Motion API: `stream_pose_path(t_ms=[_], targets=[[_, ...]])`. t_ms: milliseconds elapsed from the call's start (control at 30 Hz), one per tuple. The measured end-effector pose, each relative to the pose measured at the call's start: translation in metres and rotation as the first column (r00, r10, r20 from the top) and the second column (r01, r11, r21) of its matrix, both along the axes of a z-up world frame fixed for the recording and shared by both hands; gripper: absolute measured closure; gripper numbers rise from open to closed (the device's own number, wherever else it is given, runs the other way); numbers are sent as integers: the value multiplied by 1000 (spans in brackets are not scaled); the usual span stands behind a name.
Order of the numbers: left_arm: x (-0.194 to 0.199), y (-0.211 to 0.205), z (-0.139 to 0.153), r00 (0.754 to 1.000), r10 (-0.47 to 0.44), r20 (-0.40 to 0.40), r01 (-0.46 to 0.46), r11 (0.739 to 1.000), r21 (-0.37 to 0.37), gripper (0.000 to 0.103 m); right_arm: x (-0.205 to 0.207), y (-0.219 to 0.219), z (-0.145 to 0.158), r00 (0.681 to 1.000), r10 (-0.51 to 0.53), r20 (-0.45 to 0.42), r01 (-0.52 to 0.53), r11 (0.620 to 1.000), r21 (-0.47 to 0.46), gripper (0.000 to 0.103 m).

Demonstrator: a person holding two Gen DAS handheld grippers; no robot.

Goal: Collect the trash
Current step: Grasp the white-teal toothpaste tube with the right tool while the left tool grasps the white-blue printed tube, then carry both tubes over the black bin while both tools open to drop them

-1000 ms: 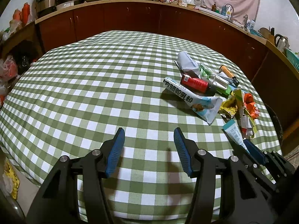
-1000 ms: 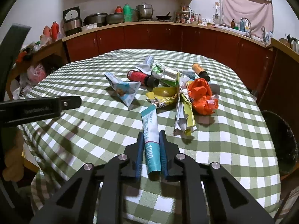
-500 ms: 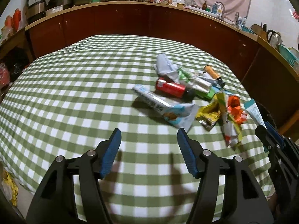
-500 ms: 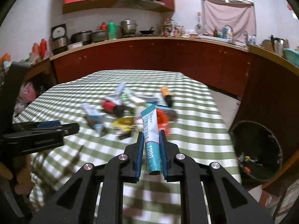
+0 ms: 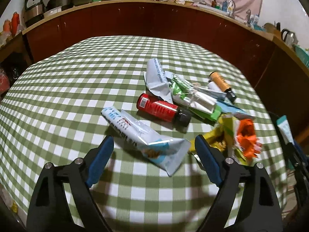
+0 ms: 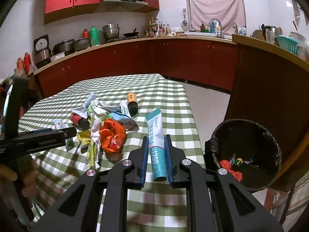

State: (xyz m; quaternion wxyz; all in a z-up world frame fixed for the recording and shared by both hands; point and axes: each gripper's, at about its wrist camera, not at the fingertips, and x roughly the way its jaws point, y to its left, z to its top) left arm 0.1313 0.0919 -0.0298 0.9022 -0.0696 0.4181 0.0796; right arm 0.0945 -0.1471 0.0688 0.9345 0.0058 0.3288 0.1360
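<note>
My right gripper [image 6: 156, 142] is shut on a teal and white tube [image 6: 156, 139], held above the table's right edge beside a black-lined trash bin [image 6: 245, 154] that holds some litter. My left gripper [image 5: 152, 145] hangs over a white and blue snack wrapper [image 5: 146, 137]; its jaws are opening and the wrapper lies on the cloth between them, untouched. Behind it lie a red bottle [image 5: 160, 109], an orange bottle [image 5: 222, 83], an orange plastic scrap [image 5: 247, 137] and several crumpled wrappers. The left gripper [image 6: 63, 133] shows at the left of the right wrist view.
The table [image 5: 67, 89] wears a green checked cloth. Dark red cabinets [image 6: 154, 58] with a worktop full of pots and bottles run around the room. A bare floor strip [image 6: 208, 104] lies between table and cabinets. A person's hand [image 6: 11, 176] shows at lower left.
The left gripper moved right toward the trash pile and its jaws widened over the snack wrapper. The right gripper swung right with the tube, bringing the bin into view.
</note>
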Motion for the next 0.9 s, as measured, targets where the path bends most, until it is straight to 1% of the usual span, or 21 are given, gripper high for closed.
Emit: stream_pose_path(t_ms=[33,100,133,167,200,267,433,567,633,767,900], targets=[[3,0,-2,1000,-2,-9,2,1000,3,19,1,-2,-2,1000,-1,-4,1,1000,4,85],[4,4,-5,1000,0,-26,0,1000,-11,26,3,-3,-4,1000,-1,-15,1,1000,11,85],[3,6,-7,1000,-1,-30,0,1000,-23,34,3,-4,-5,1000,0,-19,1,1000,15,85],[3,8,-8,999,-6,-35,5,999,-34,39,3,-4,-6,1000,1,-22,0,1000,19,85],[1,8,-7,1000,-14,-28,14,1000,-28,44,3,-5,-6,1000,2,-24,-1,1000,23,85],[-2,10,-7,999,-35,-26,34,999,-32,47,4,-5,-7,1000,5,-27,-4,1000,27,85],[-12,15,-6,998,-59,-14,58,997,-48,50,5,-5,-10,999,12,-37,-11,999,31,85],[-21,13,0,997,-79,14,79,996,-36,52,4,-4,-10,999,14,-38,-13,999,31,85],[-26,11,6,996,-85,29,86,995,-42,52,4,-3,-10,999,15,-36,-14,999,30,85],[-32,0,18,991,-118,62,121,992,-46,52,3,-6,-8,1000,8,-30,-7,999,31,85],[-31,-24,32,978,-184,94,189,981,-45,52,4,-16,-4,1000,-19,-16,19,999,30,85]])
